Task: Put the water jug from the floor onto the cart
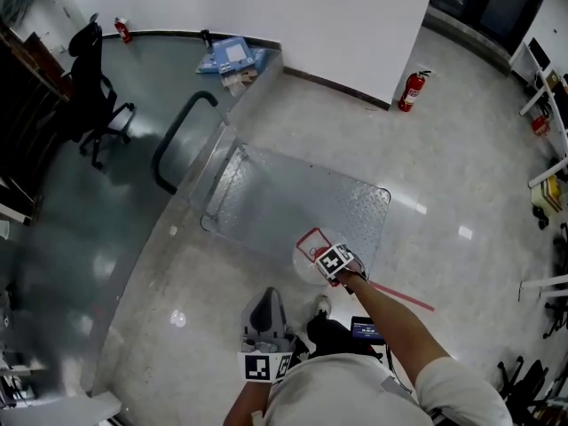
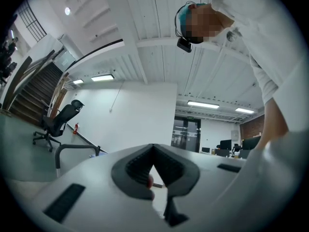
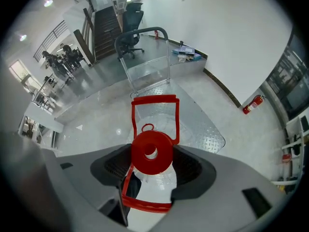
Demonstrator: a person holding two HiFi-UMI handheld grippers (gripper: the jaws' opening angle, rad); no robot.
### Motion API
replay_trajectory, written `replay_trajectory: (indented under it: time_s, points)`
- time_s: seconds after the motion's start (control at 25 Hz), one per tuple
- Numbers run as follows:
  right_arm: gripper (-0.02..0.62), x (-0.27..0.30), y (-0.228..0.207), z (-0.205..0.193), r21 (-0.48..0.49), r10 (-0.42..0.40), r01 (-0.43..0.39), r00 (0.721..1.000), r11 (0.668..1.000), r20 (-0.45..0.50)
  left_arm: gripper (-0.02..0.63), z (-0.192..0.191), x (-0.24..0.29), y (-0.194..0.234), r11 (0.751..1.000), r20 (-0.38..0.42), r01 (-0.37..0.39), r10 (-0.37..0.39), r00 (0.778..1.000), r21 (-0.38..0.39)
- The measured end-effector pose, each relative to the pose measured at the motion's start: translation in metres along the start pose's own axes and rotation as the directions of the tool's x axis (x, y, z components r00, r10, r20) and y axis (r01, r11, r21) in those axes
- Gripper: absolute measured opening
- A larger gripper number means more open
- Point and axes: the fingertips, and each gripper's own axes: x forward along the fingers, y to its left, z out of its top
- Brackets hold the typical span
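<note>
Right gripper view, right gripper (image 3: 151, 164) jaws clamping water jug (image 3: 162, 154) cap, cart (image 3: 199, 125) beyond, left gripper (image 2: 153, 148) jaws together

This is an office building's open ground floor. A polished pale stone floor (image 1: 461, 176) runs up to a plain white wall where a red fire extinguisher (image 1: 410, 90) stands, and a steel platform cart (image 1: 284, 198) is parked on it. A black swivel office chair (image 1: 96, 87) sits near a staircase (image 2: 29, 98). Beyond glass doors (image 2: 186, 135) are desks with monitors (image 2: 241, 145) under ceiling strip lights (image 2: 209, 104).
</note>
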Motion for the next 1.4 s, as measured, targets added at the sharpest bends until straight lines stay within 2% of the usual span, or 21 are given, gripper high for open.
replay_trajectory:
  time_s: [0.24,0.48,0.76,1.4]
  points:
    - [0.275,0.012,-0.018,0.022,0.001,-0.001,0.001,1.0,1.0,0.003,-0.002,-0.008,0.02,0.002,1.0,-0.03,0.009,-0.008,1.0,0.004]
    - [0.275,0.025,-0.036,0.039,0.069,-0.003,0.003,1.0,0.998,0.003,-0.002,-0.015,0.049,0.019,0.999,-0.061,0.043,-0.044,0.997,-0.006]
    - [0.275,0.045,-0.049,0.049,0.096,0.002,-0.001,1.0,0.995,-0.012,-0.002,-0.026,0.083,0.033,0.997,-0.082,0.076,-0.076,0.994,0.0]
    - [0.275,0.074,-0.06,0.051,0.104,0.002,0.001,0.999,0.995,-0.035,-0.002,-0.037,0.097,0.057,0.999,-0.106,0.045,-0.046,0.993,-0.01]
